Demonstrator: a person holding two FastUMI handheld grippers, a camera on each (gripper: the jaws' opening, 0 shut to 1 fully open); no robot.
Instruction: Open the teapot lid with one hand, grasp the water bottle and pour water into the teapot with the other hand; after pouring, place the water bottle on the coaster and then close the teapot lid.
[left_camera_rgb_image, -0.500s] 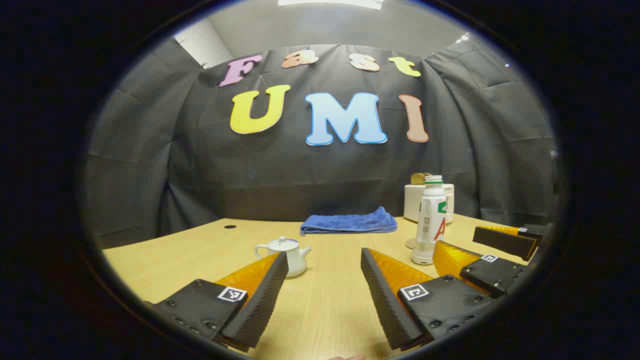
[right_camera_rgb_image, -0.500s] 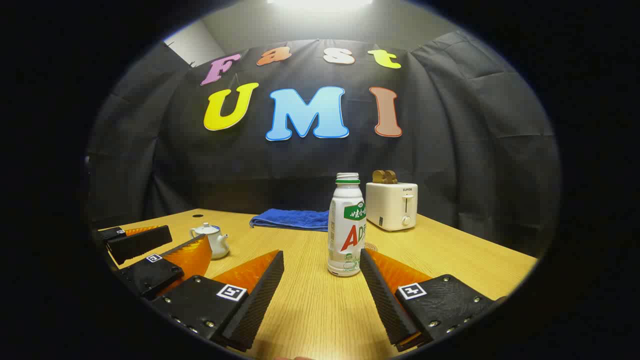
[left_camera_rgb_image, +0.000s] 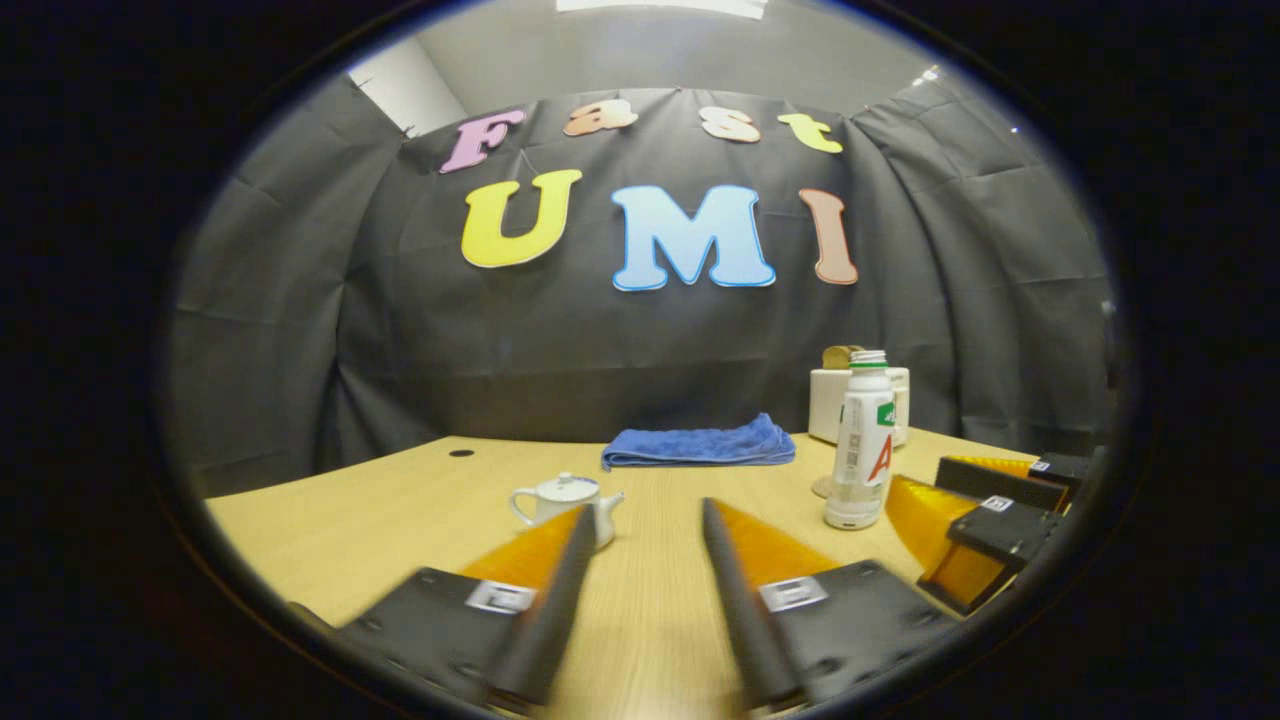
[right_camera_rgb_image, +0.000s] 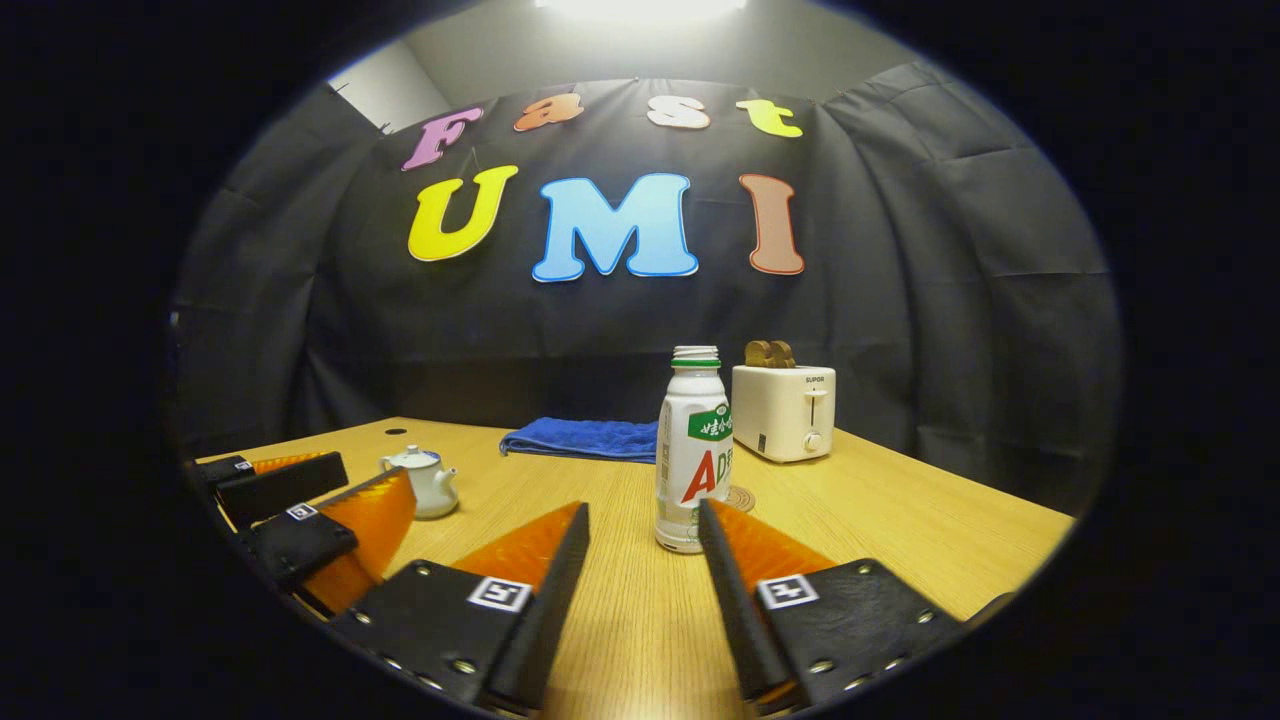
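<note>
Both released: left hand-held gripper (left_camera_rgb_image: 640, 515) faces the small white ceramic teapot (left_camera_rgb_image: 565, 505) at eleven o'clock; right hand-held gripper (right_camera_rgb_image: 642, 515) faces the white plastic water bottle (right_camera_rgb_image: 692, 465) at twelve, ready for grasping.

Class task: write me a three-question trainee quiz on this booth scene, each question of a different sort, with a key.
1. True or false: the lid sits on the teapot.
2. Multiple choice: what lies folded at the back of the table? A) a blue towel B) a red apron C) a newspaper
3. Fill in: in the right gripper view, the water bottle stands upright just beyond the right tool, with the ______ behind it to the right.

Key
1. True. The left tool is open and short of the teapot.
2. A
3. toaster
</note>
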